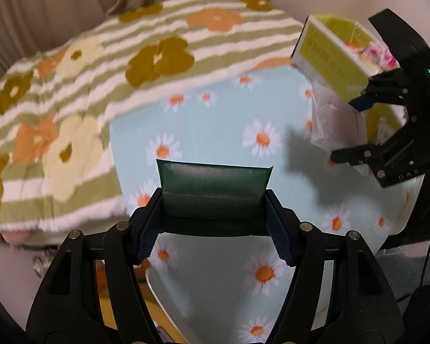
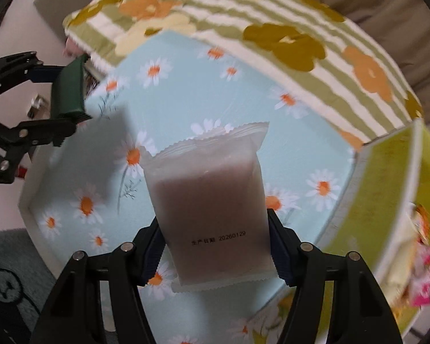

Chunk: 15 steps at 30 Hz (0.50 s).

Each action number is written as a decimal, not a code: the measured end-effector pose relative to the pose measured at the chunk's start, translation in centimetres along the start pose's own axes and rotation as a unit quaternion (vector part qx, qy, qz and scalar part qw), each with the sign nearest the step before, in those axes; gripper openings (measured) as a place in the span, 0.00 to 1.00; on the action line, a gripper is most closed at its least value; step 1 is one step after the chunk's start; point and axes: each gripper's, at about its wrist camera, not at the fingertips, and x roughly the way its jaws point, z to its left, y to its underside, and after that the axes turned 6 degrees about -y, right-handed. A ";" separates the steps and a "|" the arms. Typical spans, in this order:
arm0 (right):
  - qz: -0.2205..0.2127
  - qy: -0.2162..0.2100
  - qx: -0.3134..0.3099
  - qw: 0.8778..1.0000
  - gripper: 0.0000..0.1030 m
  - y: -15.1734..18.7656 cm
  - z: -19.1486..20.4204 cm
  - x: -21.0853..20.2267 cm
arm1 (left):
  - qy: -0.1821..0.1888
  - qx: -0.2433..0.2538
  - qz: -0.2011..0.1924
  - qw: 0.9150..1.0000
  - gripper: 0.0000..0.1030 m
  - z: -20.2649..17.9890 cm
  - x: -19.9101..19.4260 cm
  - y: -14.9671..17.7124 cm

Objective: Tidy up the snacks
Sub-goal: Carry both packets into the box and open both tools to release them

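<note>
My left gripper (image 1: 215,223) is shut on a dark green snack packet (image 1: 215,186) and holds it above the daisy-print table (image 1: 215,126). My right gripper (image 2: 216,246) is shut on a frosted white snack packet (image 2: 209,197) with a brownish filling and a printed date. In the left wrist view the right gripper (image 1: 355,132) holds the white packet (image 1: 332,117) at the right, in front of a yellow-green box (image 1: 329,57). In the right wrist view the left gripper (image 2: 68,97) holds the green packet (image 2: 68,89) at the left.
The yellow-green box (image 2: 387,186) stands at the table's right edge with pink-wrapped snacks (image 2: 424,275) inside. A striped flower-print blanket (image 1: 71,91) covers the far side of the table. A grey rug (image 2: 8,281) lies on the floor at the lower left.
</note>
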 end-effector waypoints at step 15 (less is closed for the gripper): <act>-0.143 0.014 0.114 0.983 0.59 5.4 -7.2 -15.5 | 0.033 0.059 -0.100 0.993 0.62 -9.2 -6.2 -11.0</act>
